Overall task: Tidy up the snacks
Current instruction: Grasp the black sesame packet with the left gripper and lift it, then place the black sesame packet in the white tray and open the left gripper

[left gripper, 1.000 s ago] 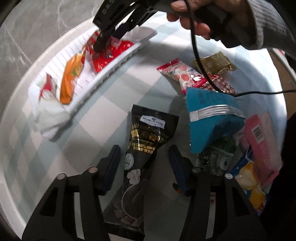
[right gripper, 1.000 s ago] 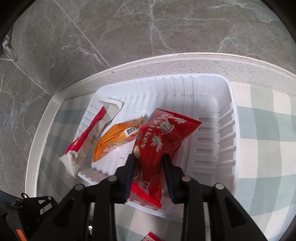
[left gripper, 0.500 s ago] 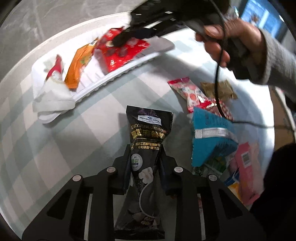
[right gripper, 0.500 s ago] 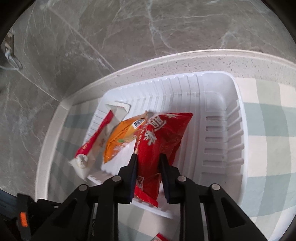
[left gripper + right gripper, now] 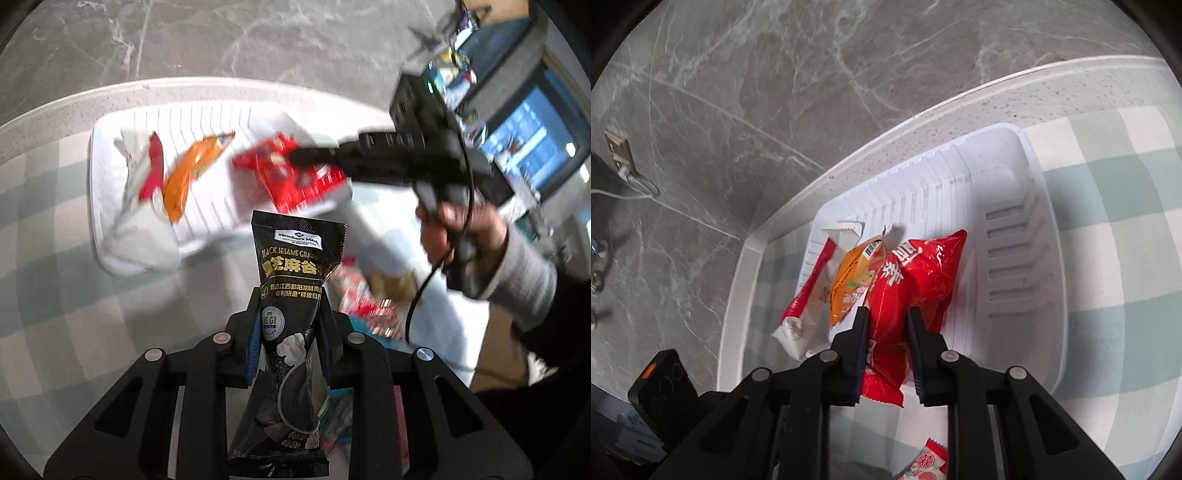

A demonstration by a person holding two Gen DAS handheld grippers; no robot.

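Note:
My left gripper is shut on a black sesame snack packet and holds it upright above the checked cloth, just in front of the white tray. In the right wrist view my right gripper has its jaws closing, pinching a red packet over the tray's near rim. An orange packet and a white-and-red packet lie in the tray to the left of it. From the left wrist, the right gripper shows blurred over the red packet.
A person's hand in a grey sleeve holds the right gripper. Several loose snacks lie on the cloth to the right, a gold packet among them. The table's white rim runs behind the tray. A black device sits at lower left.
My left gripper closed on the black packet and lifted it toward the tray. My right gripper narrowed on the red packet and shifted it against the orange one.

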